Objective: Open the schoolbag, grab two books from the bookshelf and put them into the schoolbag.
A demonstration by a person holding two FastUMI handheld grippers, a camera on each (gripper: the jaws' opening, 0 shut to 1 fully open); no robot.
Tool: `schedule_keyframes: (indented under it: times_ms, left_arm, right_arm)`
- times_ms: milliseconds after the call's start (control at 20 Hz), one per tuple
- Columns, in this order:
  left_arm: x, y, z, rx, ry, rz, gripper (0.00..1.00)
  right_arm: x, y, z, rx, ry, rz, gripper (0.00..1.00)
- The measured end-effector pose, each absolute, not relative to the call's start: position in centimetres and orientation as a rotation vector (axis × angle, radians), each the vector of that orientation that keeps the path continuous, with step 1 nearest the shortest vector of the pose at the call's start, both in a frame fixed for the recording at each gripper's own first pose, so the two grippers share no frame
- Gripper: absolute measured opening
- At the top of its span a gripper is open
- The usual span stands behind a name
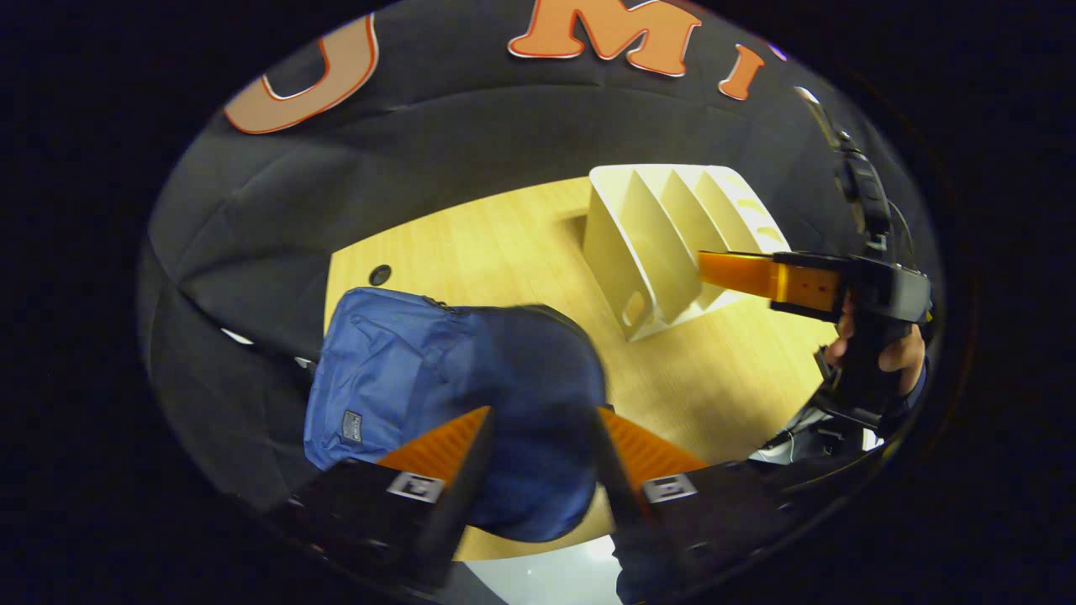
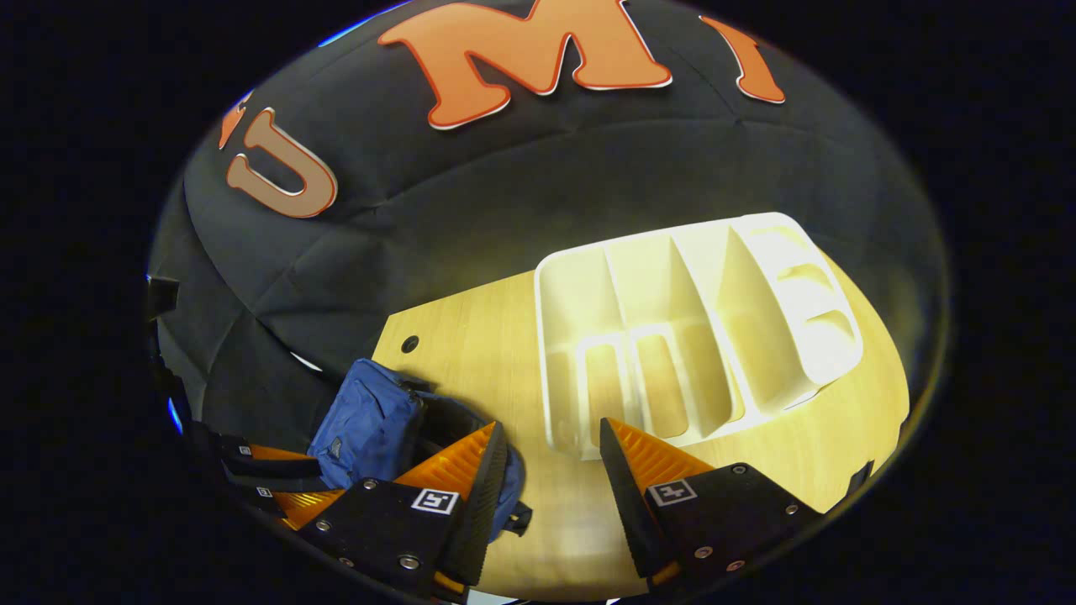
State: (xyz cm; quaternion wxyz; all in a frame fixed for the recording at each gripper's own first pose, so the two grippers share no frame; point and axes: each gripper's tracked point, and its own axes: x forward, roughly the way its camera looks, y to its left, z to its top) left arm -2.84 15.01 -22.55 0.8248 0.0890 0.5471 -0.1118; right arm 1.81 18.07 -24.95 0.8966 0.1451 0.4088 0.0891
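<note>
A blue schoolbag [image 1: 403,378] lies on the wooden table [image 1: 504,244], with its near part dark and blurred, so I cannot tell whether its zip is undone. My left gripper [image 1: 542,420] hovers open just above the bag's near end. The white bookshelf [image 1: 664,244] stands to the right, and the slots facing me look empty. My right gripper [image 1: 710,273], held by a hand [image 1: 895,353], points at the shelf's front. In the right gripper view that gripper [image 2: 551,437] is open before the bookshelf [image 2: 689,336]. The schoolbag [image 2: 370,420] and my left gripper [image 2: 277,479] sit at the lower left.
The table has a small round cable hole [image 1: 380,275] near its far left corner. The black booth wall [image 1: 471,143] closes in behind the table. The table's near edge [image 1: 538,546] runs just under my left gripper.
</note>
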Motion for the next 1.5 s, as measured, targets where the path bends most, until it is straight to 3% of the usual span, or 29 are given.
schedule_keyframes:
  times_ms: [100, 450, 600, 750, 1200, 1500]
  left_arm:
    - [-2.2, 13.6, -22.5, 0.167, 1.143, -0.214, 0.97]
    - [0.3, 9.2, -19.6, 0.129, 0.937, -0.089, 0.97]
    - [1.7, 6.9, -18.0, 0.095, 0.816, -0.065, 0.96]
    - [2.4, 4.3, -15.7, 0.042, 0.706, -0.037, 0.96]
    - [3.1, -0.8, -9.4, 0.087, 0.355, 0.048, 0.96]
    - [2.5, -3.3, -6.0, 0.059, 0.242, 0.089, 0.99]
  right_arm:
    - [2.0, 16.0, -24.7, 0.263, 0.825, 0.165, 0.67]
    - [2.3, 10.6, -22.4, 0.205, 0.733, 0.144, 0.70]
    - [2.9, 8.9, -20.6, 0.197, 0.658, 0.141, 0.86]
    - [3.2, 6.7, -18.9, 0.195, 0.573, 0.118, 0.95]
    - [3.9, 0.2, -12.8, 0.176, 0.314, 0.035, 0.94]
    - [2.6, -2.1, -8.8, 0.115, 0.173, 0.051, 0.94]
